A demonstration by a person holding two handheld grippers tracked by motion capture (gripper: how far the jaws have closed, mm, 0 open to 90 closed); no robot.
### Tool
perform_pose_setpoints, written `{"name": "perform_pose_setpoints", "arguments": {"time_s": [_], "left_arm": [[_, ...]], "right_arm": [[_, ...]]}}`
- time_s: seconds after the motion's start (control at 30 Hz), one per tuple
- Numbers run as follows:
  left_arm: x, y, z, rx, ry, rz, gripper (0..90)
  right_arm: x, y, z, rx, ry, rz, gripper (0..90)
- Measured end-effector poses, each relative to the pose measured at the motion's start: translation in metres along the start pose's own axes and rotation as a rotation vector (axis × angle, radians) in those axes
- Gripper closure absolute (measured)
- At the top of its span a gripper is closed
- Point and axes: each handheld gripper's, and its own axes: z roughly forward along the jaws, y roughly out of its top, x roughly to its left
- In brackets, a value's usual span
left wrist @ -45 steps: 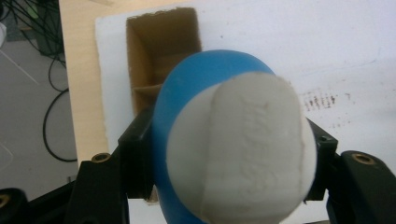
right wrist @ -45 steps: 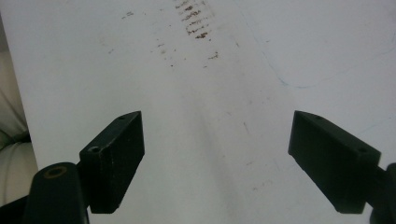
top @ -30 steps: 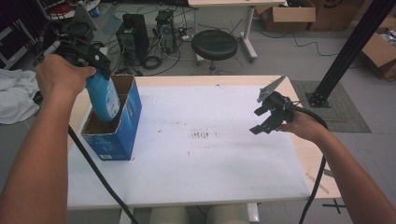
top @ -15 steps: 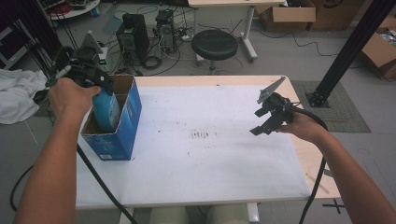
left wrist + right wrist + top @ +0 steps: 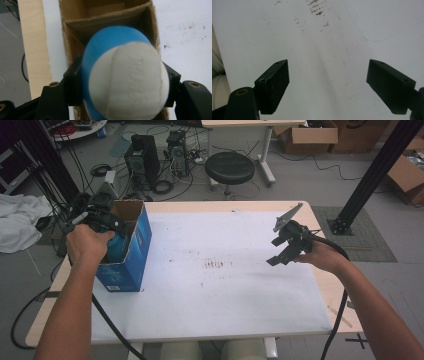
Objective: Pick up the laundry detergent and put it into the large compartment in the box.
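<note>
A blue cardboard box [image 5: 134, 254] stands open-topped at the table's left edge. My left gripper [image 5: 102, 222] is shut on a blue bottle [image 5: 116, 248] with a white cap, which is sunk partway into the box. In the left gripper view the bottle [image 5: 125, 82] sits cap-first between the black jaws of the left gripper [image 5: 122, 86], above the brown inside of the box [image 5: 105, 15]. My right gripper [image 5: 286, 244] hovers open over the right side of the table. In its own view the right gripper [image 5: 334, 85] has nothing between its jaws, just the white table sheet [image 5: 324, 45].
Dark smudges [image 5: 216, 265] mark the middle of the white sheet. Beyond the table's far edge stand a black stool [image 5: 230, 167] and computer towers [image 5: 142, 165]. A white cloth [image 5: 20, 227] lies on the floor at left, and a black post [image 5: 372, 175] rises at right.
My left gripper has come down and toward me, lowering the blue bottle deeper into the box. The right gripper has stayed where it was, still open.
</note>
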Motion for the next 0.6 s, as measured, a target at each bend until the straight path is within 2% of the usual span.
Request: {"name": "perform_pose_setpoints", "arguments": {"time_s": [0.27,0.6], "left_arm": [[0.0,-0.006,0.019,0.028,0.003,0.004,38.0],[0.0,-0.009,0.03,0.048,0.001,0.019,37.9]], "right_arm": [[0.0,0.0,0.001,0.004,0.001,0.005,18.3],[-0.001,-0.003,0.002,0.008,0.003,0.015,18.4]]}}
